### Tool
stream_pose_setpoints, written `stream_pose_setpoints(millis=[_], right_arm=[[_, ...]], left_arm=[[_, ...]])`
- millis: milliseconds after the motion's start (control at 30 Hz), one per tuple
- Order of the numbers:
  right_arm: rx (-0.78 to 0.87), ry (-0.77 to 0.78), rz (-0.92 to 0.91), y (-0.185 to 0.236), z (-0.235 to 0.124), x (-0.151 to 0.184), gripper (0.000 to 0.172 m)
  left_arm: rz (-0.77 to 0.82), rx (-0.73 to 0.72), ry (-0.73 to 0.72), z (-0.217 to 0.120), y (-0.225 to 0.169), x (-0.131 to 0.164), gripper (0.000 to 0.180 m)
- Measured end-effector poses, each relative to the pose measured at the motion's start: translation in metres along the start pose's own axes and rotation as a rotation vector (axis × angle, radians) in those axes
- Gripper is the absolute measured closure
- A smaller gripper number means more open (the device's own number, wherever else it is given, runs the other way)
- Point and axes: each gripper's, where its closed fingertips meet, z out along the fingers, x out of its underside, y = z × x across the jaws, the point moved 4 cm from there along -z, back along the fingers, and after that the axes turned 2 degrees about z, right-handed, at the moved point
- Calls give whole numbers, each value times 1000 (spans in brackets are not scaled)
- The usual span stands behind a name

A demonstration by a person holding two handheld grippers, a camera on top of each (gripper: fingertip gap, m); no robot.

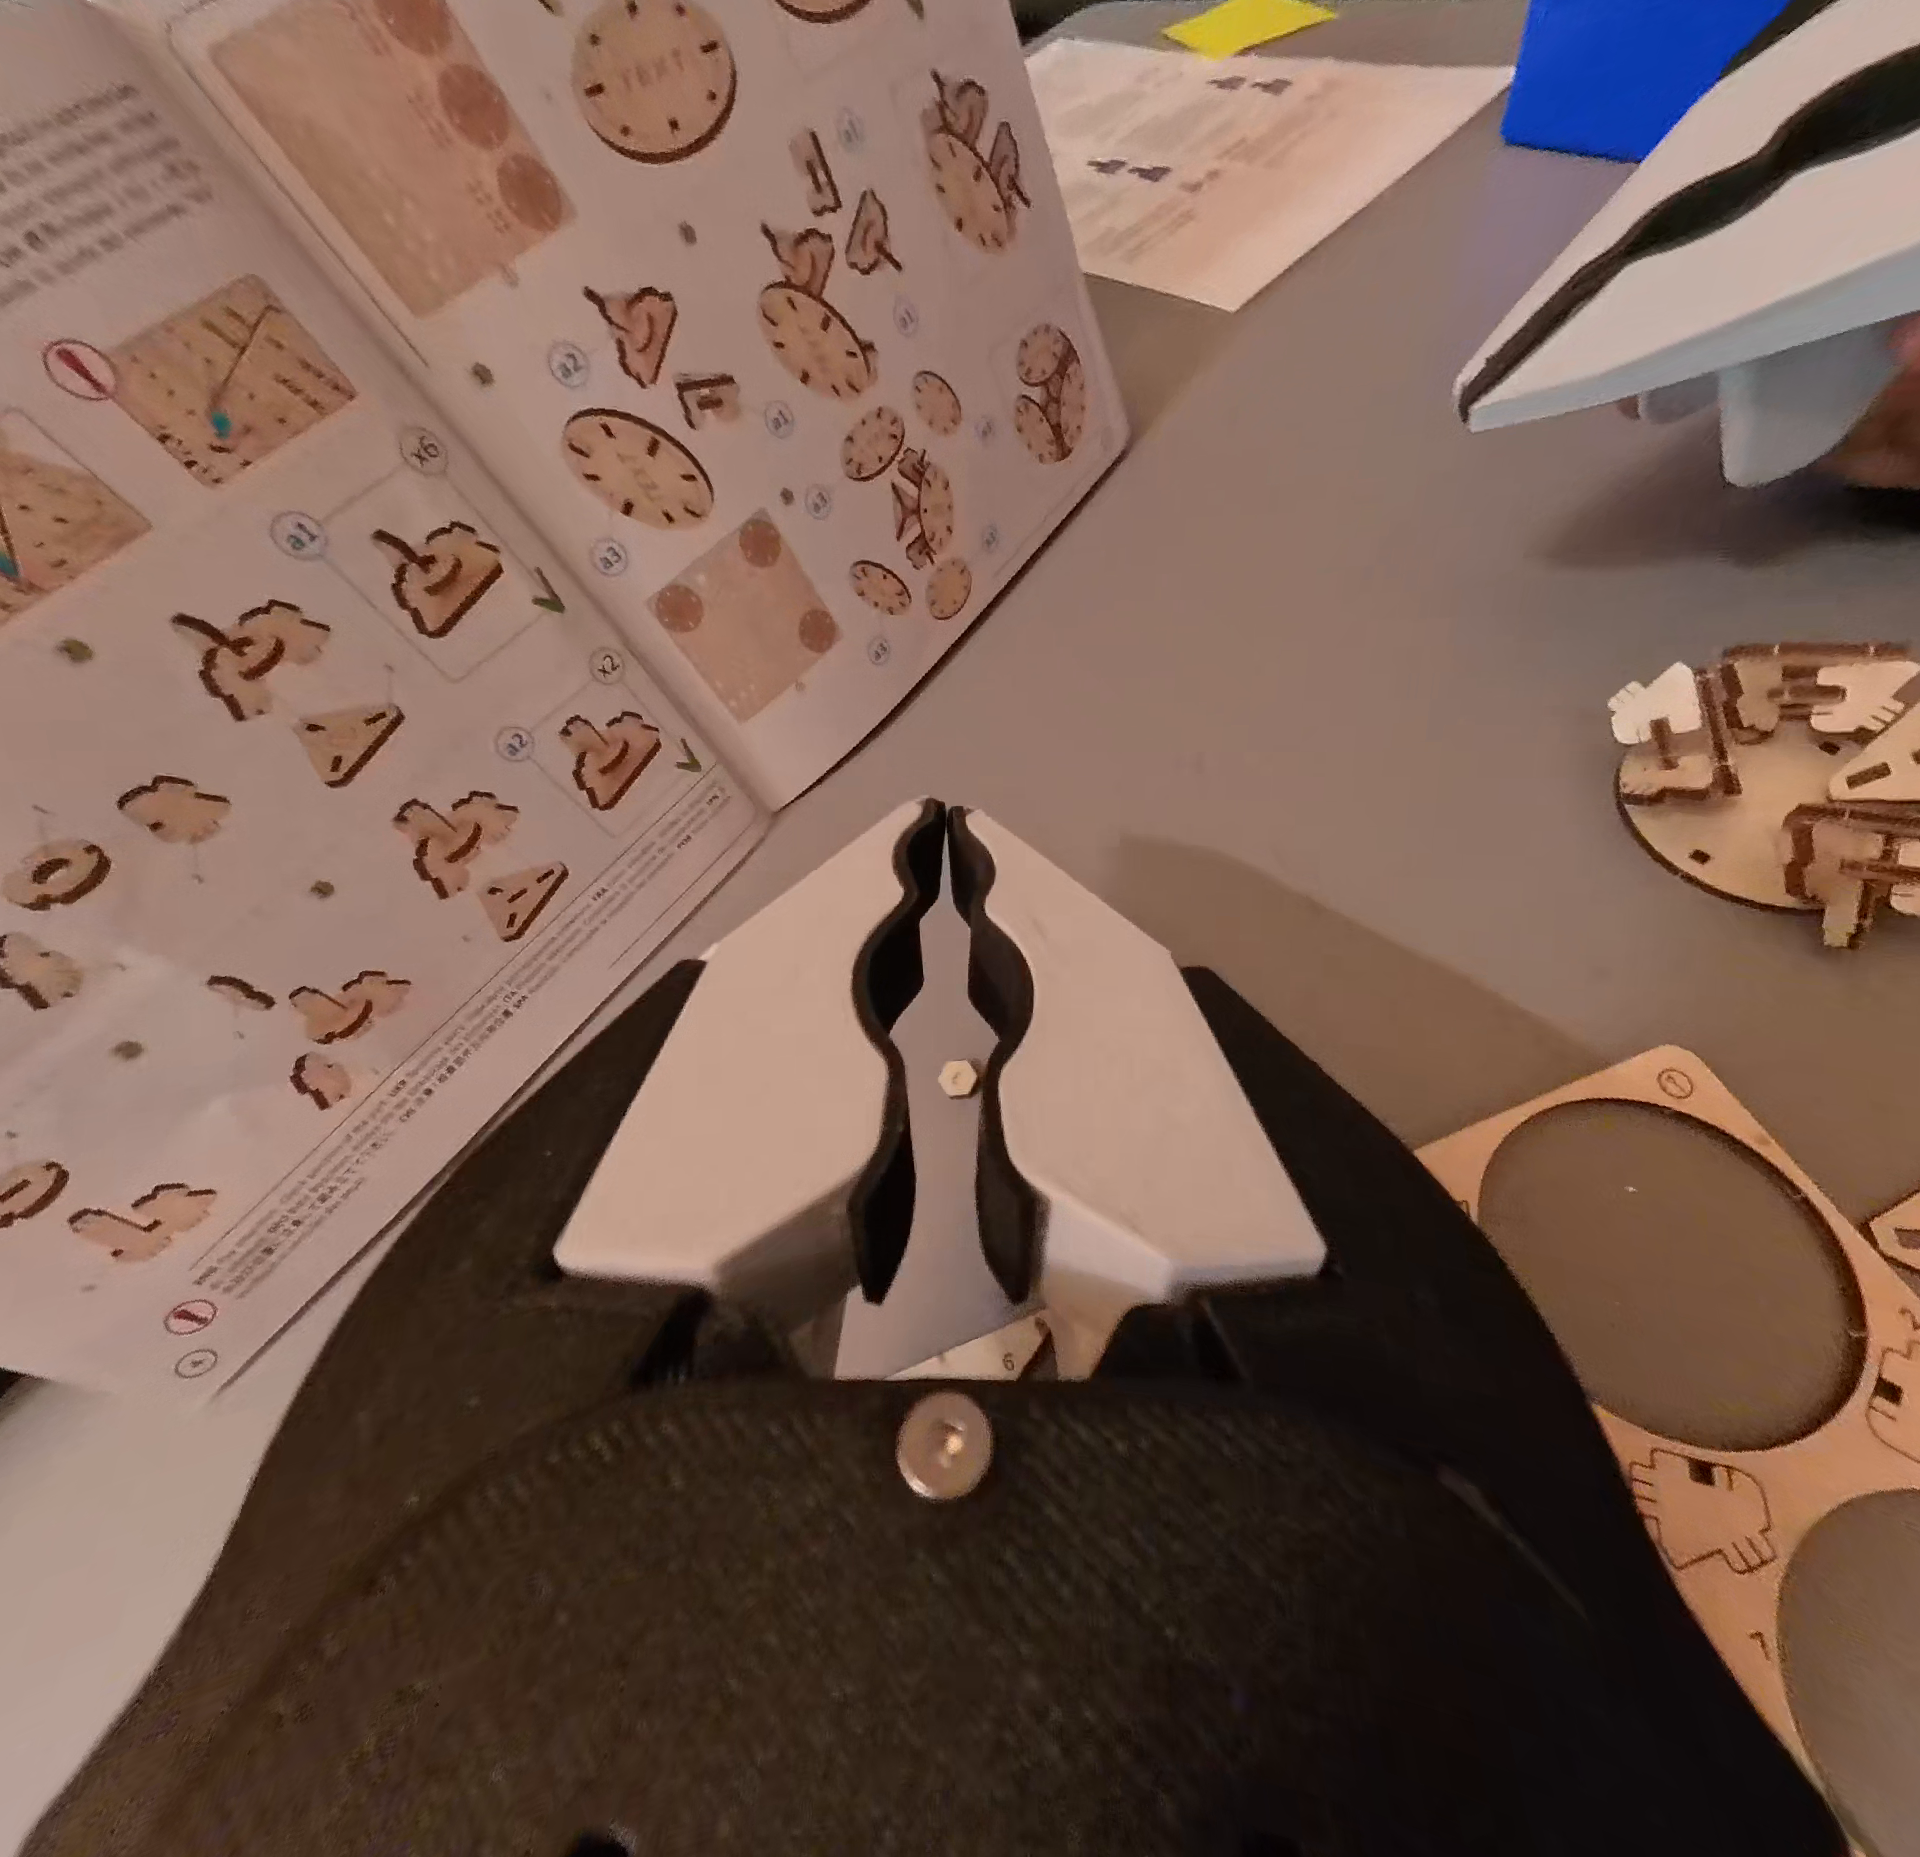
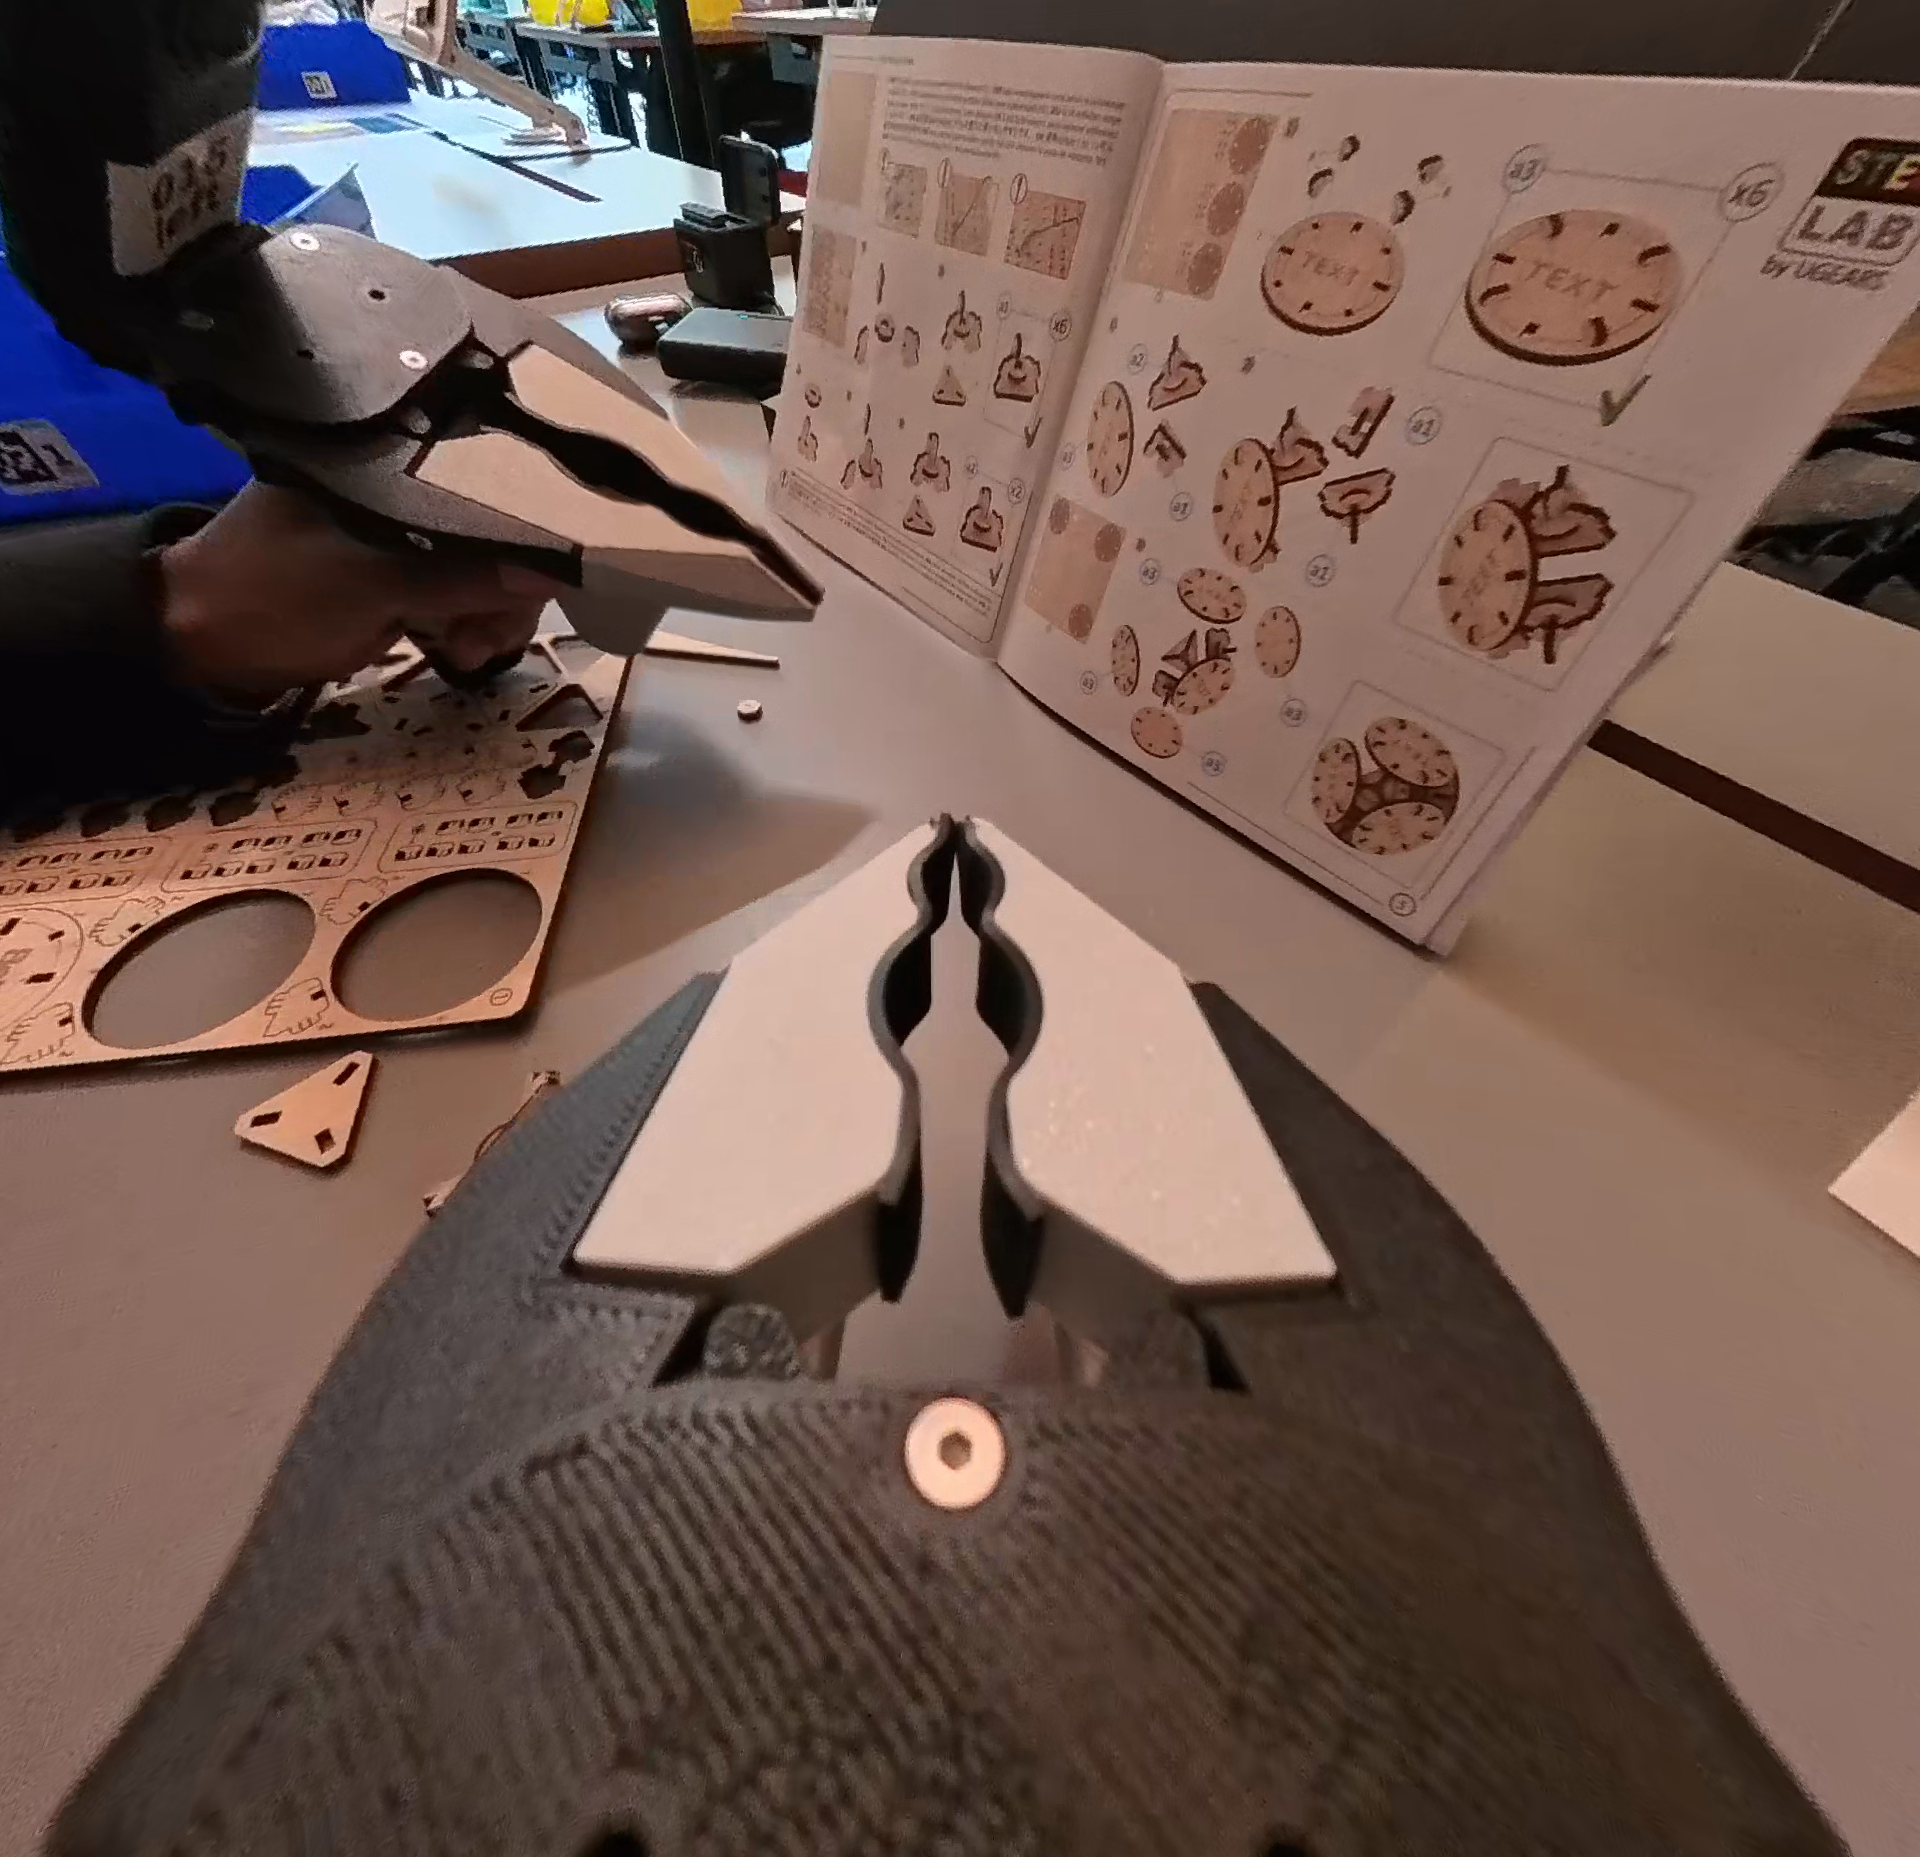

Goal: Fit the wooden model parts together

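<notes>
My left gripper is shut with nothing between its pads, above the grey table just past the lower corner of an open instruction booklet. It also shows in the right wrist view, held by a hand over a wooden laser-cut sheet. My right gripper is shut with nothing between its pads, above bare table between that sheet and the booklet. It shows in the left wrist view at the upper right. A partly built wooden disc assembly lies to the right of my left gripper.
A wooden sheet with round cut-outs lies at the lower right. A loose triangular wooden piece and a small wooden disc lie on the table. A blue box, a yellow note and a paper sheet lie behind. My right fingertips sit around 12 centimeters from my left ones.
</notes>
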Motion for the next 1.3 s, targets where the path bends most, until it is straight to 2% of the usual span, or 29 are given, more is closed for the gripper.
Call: stream_pose_setpoints(millis=[200,267,333,467,700,967,1067,1167,1300], right_arm=[[18,63,-56,5,7,6,171],[53,98,-63,2,10,9,170],[138,134,-46,-7,13,12,169],[151,212,19,-16,20,20,163],[144,165,58,-18,15,15,165],[220,162,-84,-11,15,15,171],[264,140,-63,-18,13,12,168],[219,103,24,-34,18,6,162],[96,119,130,-47,34,4,165]], left_arm=[[100,7,97,10,-11,8,175],[117,-6,105,11,-12,9,180],[96,-10,87,9,-9,7,180],[14,5,55,5,-2,5,180],[-23,50,25,3,-1,3,180],[91,-28,63,3,-7,7,180],[116,-42,69,3,-9,8,180],[105,-10,92,6,-10,10,180],[87,-8,116,8,-8,12,180]])
